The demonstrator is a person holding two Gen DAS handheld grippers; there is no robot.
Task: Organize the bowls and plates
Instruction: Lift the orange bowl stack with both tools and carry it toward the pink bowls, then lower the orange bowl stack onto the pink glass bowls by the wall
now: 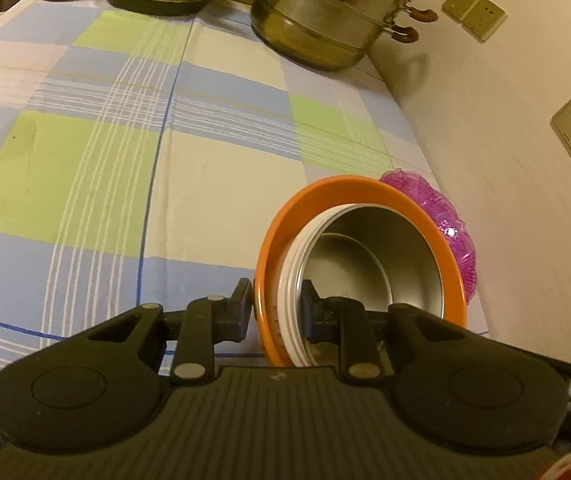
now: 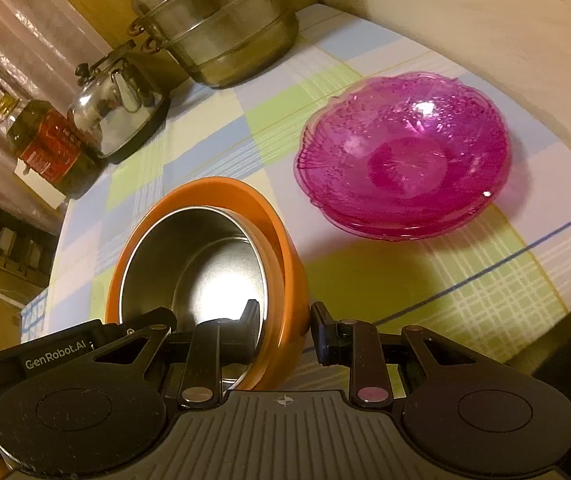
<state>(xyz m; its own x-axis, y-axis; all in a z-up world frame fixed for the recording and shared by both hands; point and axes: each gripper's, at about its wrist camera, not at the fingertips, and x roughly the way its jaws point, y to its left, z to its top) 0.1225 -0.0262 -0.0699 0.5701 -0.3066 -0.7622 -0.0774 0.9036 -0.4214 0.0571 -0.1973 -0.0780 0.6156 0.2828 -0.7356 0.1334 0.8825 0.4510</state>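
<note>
Both claws clamped on the bowl.
My left claw (image 1: 275,308) and right claw (image 2: 283,330) each pinch the rim of the orange bowl (image 2: 285,264), narrowly parted; pink plates (image 2: 403,152) lie beyond on the desk (image 1: 97,160).

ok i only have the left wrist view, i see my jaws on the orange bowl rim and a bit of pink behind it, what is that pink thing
Observer: A stack of pink glass bowls, sitting on the checked tablecloth beside the orange bowl.
Operator: is the right gripper on anything
Observer: Yes, the right gripper clamps the orange bowl's opposite rim, one finger inside, one outside.
Operator: anything else on the table i can't see
Observer: An oil bottle with a red label stands beside the kettle.
</note>
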